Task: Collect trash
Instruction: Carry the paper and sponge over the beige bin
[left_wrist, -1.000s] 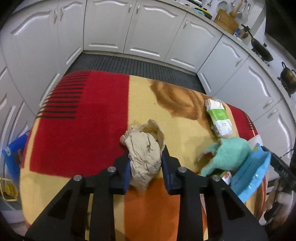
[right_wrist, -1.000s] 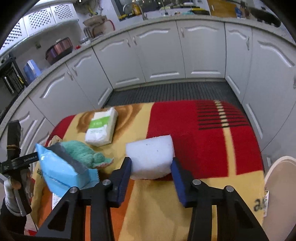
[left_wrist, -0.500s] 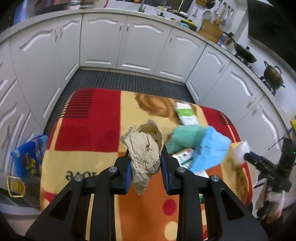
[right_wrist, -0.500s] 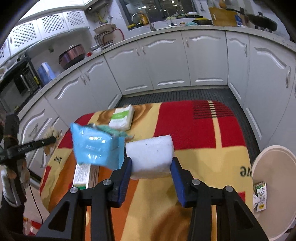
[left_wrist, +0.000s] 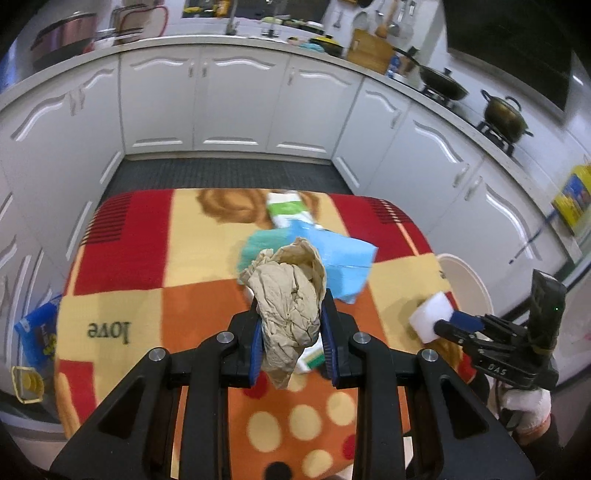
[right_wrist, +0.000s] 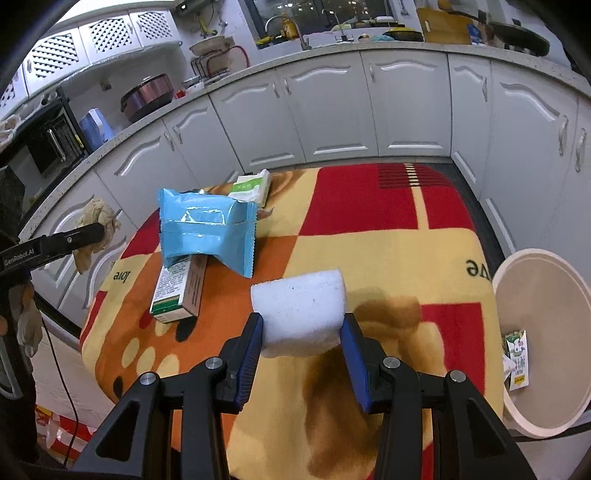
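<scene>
My left gripper (left_wrist: 291, 332) is shut on a crumpled brown paper ball (left_wrist: 286, 295) and holds it high above the table; the ball also shows in the right wrist view (right_wrist: 96, 221). My right gripper (right_wrist: 301, 332) is shut on a white sponge block (right_wrist: 300, 312), lifted above the table's near right part; it also shows in the left wrist view (left_wrist: 430, 317). A cream round trash bin (right_wrist: 539, 321) stands on the floor at the table's right side, with a small carton (right_wrist: 517, 358) inside. The bin's rim shows in the left wrist view (left_wrist: 469, 284).
On the patterned blanket-covered table (right_wrist: 369, 251) lie a blue foil packet (right_wrist: 207, 225), a green-and-white box (right_wrist: 179, 291), a green-labelled tissue pack (right_wrist: 249, 186) and a teal cloth (left_wrist: 258, 245). White kitchen cabinets (left_wrist: 229, 107) surround the table. A blue bag (left_wrist: 37, 339) sits on the floor at left.
Both grippers have risen and pulled back from the table, each keeping its object. The left gripper has swung right over the packets; the trash bin has come further into the right view.
</scene>
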